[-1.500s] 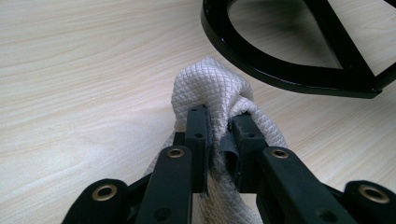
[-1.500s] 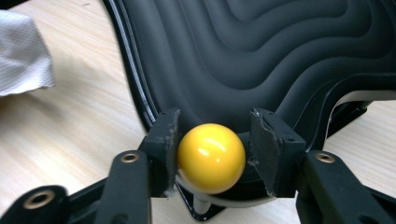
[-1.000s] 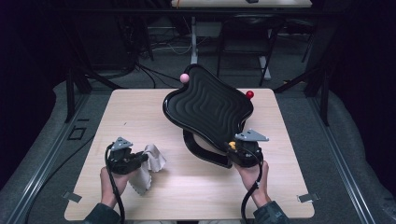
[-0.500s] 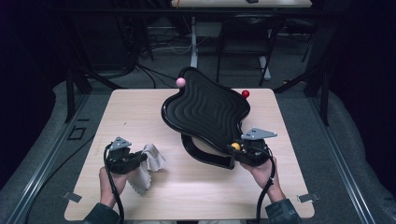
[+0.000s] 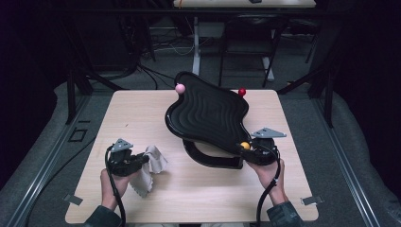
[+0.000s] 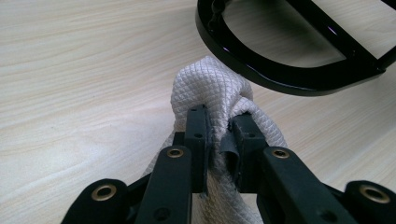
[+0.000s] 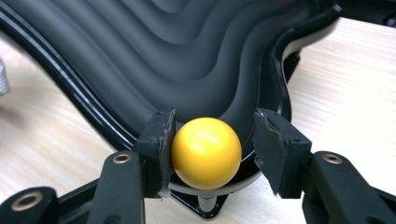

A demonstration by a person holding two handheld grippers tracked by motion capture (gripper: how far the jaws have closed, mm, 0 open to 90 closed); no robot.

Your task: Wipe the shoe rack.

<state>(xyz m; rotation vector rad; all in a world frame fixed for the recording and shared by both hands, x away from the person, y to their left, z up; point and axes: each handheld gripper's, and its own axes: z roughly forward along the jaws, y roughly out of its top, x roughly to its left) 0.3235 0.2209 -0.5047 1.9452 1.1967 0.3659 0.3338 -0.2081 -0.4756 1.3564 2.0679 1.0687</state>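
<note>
In the lower left of the high view, the left gripper (image 5: 142,161) rested on the pale wooden table (image 5: 142,113) with its fingers (image 6: 197,135) pressed together on a bunched fold of the cream quilted cloth (image 5: 152,165), which lay crumpled on the table just beside the curved black base frame (image 5: 208,158). Right of centre, the black wavy-ribbed tray (image 5: 208,113) stood tilted on that frame, with a pink knob (image 5: 180,88) at its upper left edge and a red knob (image 5: 242,91) at its upper right. At the tray's lower right corner, the right gripper (image 5: 246,149) held its fingers (image 7: 156,140) partly open around the glossy yellow ball knob (image 7: 206,153): one finger touched it, the other stood slightly clear.
</note>
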